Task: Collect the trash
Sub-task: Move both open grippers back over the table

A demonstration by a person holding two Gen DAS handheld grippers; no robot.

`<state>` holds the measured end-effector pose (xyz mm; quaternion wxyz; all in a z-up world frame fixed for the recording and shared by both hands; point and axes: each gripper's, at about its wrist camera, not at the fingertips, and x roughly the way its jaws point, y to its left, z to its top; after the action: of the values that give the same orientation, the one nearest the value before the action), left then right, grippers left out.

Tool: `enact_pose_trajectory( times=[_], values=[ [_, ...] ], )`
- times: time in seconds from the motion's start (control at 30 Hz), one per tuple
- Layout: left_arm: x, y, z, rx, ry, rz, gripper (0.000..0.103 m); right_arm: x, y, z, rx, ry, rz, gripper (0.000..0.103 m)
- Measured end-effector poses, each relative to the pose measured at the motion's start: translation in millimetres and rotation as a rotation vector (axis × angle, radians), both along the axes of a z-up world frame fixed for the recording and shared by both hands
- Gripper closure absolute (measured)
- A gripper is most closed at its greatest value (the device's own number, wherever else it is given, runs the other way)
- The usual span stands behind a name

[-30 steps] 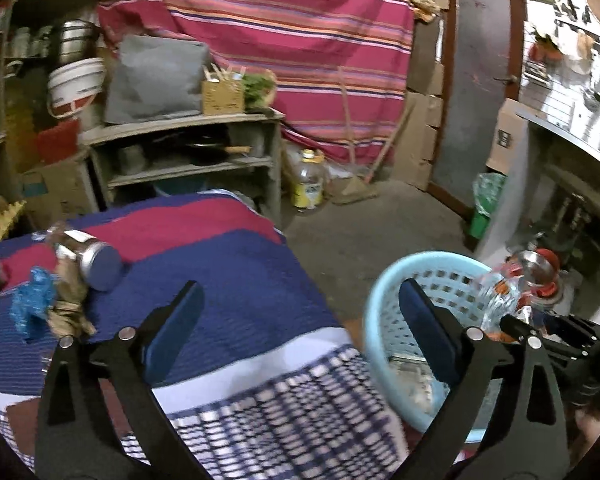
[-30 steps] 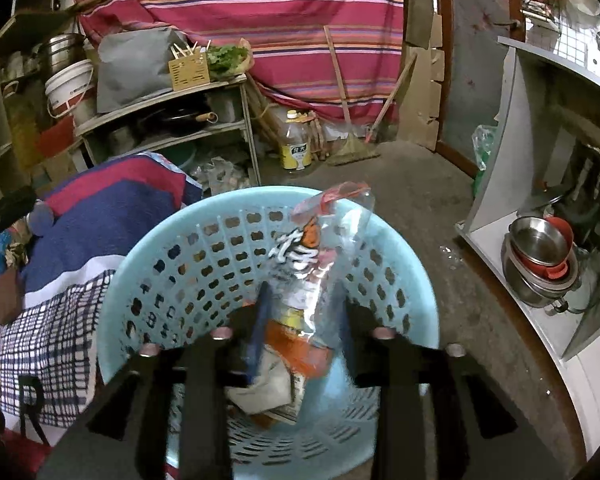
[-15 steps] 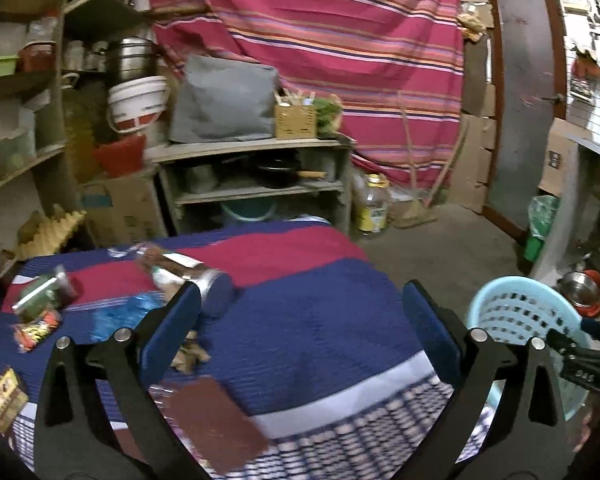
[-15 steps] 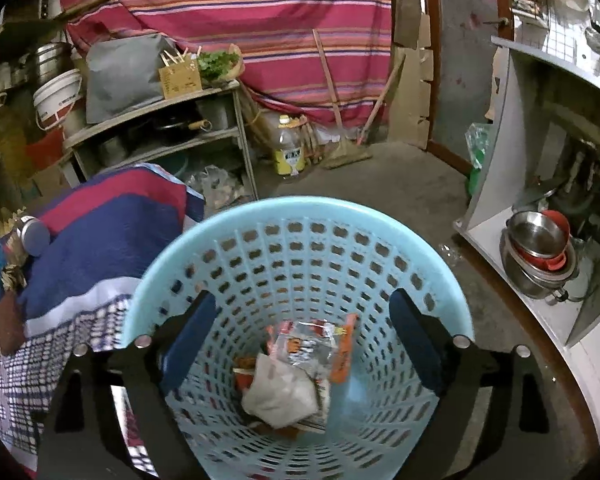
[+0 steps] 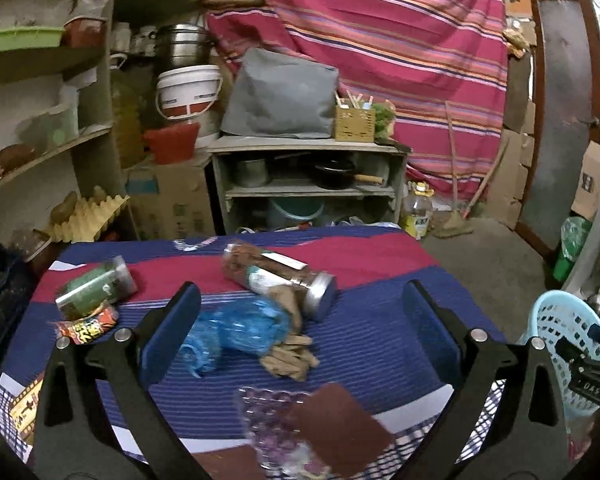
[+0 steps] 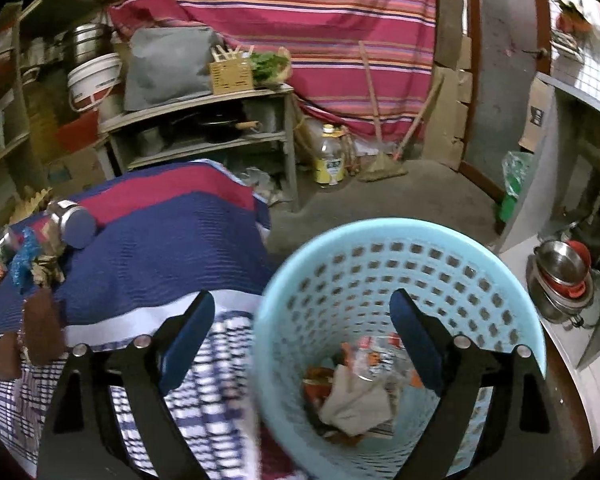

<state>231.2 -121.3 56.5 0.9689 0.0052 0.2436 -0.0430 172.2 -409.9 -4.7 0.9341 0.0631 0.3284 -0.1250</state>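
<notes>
**Right wrist view: wrapper dropped, next pickup ahead**

Our right gripper [image 6: 302, 336] has just been opening; wide and empty, it hangs over the pale blue perforated plastic basket [image 6: 380, 240], where the clear crinkled wrapper [image 6: 374, 356] lies. Our left gripper [image 5: 300, 332], wide too, faces the crumpled blue plastic bag [image 5: 240, 326] on the striped cloth bench [image 5: 380, 344]; next we close on it.

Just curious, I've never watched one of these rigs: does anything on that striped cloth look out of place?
Yes. Two jars lie tipped on their sides, with a crumpled blue bag and wrappers scattered around them. The basket already holds other trash.
</notes>
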Motion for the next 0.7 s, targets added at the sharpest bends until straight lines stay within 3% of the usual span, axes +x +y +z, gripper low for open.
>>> enact_pose_trajectory(
  times=[0.23,0.37,0.53,0.7],
  values=[
    [8,42,3,0.022,-0.021,0.082,0.006,18,42,0,-0.001,-0.001,0.052,0.015],
    [8,71,4,-0.015,-0.049,0.140,0.006,30,65,1,-0.009,-0.004,0.083,0.015],
    [16,109,2,-0.042,-0.018,0.191,0.006,45,92,3,-0.009,-0.006,0.116,0.015],
    [27,138,-9,-0.006,0.029,0.224,0.006,58,118,8,-0.010,-0.017,0.148,0.015]
  ],
)
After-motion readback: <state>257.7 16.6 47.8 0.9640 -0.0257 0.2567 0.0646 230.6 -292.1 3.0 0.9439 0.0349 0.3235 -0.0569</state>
